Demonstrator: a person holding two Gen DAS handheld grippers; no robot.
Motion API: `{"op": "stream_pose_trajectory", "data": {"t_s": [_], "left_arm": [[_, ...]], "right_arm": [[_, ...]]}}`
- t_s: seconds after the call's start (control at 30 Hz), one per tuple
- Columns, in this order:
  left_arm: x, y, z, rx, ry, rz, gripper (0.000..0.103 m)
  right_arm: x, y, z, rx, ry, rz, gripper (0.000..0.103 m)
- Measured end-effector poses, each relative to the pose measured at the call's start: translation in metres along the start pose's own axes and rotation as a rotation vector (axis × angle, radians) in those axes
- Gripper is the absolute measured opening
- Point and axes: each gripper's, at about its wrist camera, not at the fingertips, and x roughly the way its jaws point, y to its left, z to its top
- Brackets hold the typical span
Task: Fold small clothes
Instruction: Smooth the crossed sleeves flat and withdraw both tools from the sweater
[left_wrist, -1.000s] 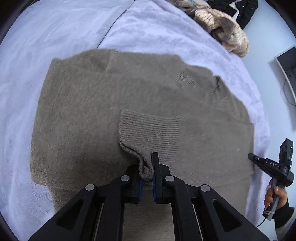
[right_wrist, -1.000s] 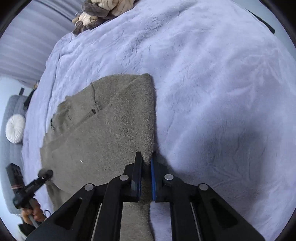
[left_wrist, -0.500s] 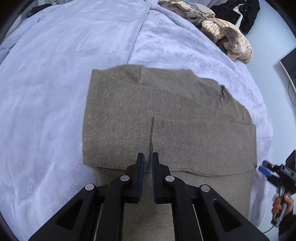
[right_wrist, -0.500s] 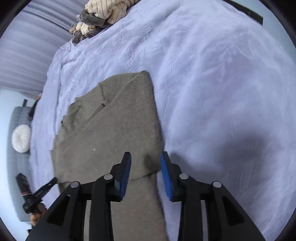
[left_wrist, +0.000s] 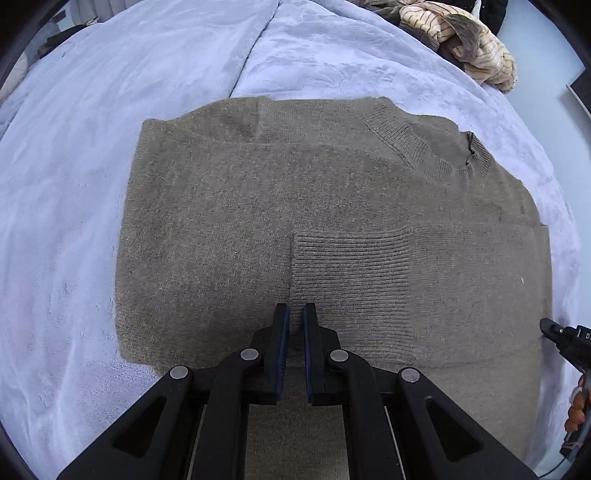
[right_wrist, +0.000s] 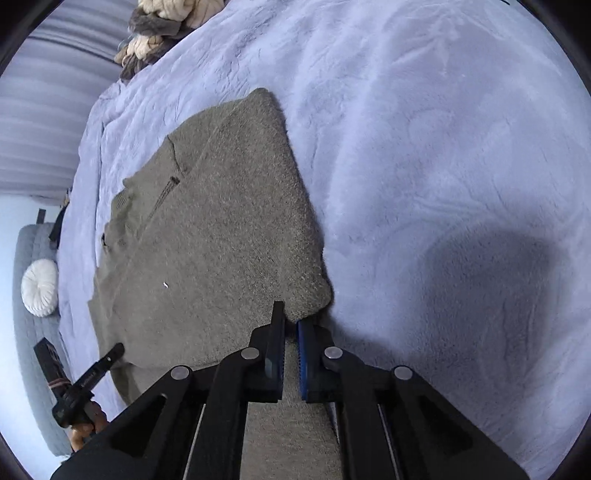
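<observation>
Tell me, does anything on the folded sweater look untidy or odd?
Mostly tidy. On the taupe sweater, one white speck of lint sits near its right side, and the folded corner by the right gripper bulges slightly instead of lying flat.

Grey-brown knitted sweater (left_wrist: 332, 206) lies flat on the pale lilac plush blanket (left_wrist: 92, 166), directly ahead of the left gripper (left_wrist: 294, 314). Its ribbed sleeve cuff (left_wrist: 351, 258) lies folded across the body, just ahead and right of that gripper's tips. Heap of cream-and-brown knitwear (left_wrist: 469, 40) sits on the blanket far ahead, to the right. From the right gripper (right_wrist: 290, 317), sweater extends ahead-left; bare blanket to the right; round white cushion (right_wrist: 40, 287) far left.
</observation>
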Motion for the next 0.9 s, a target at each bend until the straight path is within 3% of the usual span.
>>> {"op": "stream_pose_trajectory", "data": {"t_s": [0.17, 0.4, 0.53, 0.73, 0.83, 0.9], "left_arm": [[-0.009, 0.007, 0.0, -0.012, 0.012, 0.003, 0.008], [-0.022, 0.017, -0.006, -0.039, 0.003, -0.005, 0.008], [-0.032, 0.015, -0.004, -0.029, -0.018, -0.021, 0.008], [-0.013, 0.003, -0.001, -0.008, 0.03, 0.012, 0.008], [-0.008, 0.001, -0.005, 0.002, 0.034, 0.037, 0.008], [-0.011, 0.0, -0.005, 0.005, 0.036, 0.039, 0.008]], "right_arm": [[-0.007, 0.0, 0.001, 0.023, 0.014, -0.02, 0.018], [-0.029, 0.003, -0.015, 0.018, -0.006, -0.018, 0.02], [-0.03, 0.02, -0.023, -0.048, -0.019, -0.012, 0.02], [-0.008, 0.056, -0.02, -0.169, -0.011, -0.047, 0.02], [0.009, 0.052, -0.018, -0.157, 0.021, -0.091, 0.02], [0.009, 0.044, -0.018, -0.116, 0.028, -0.075, 0.02]]}}
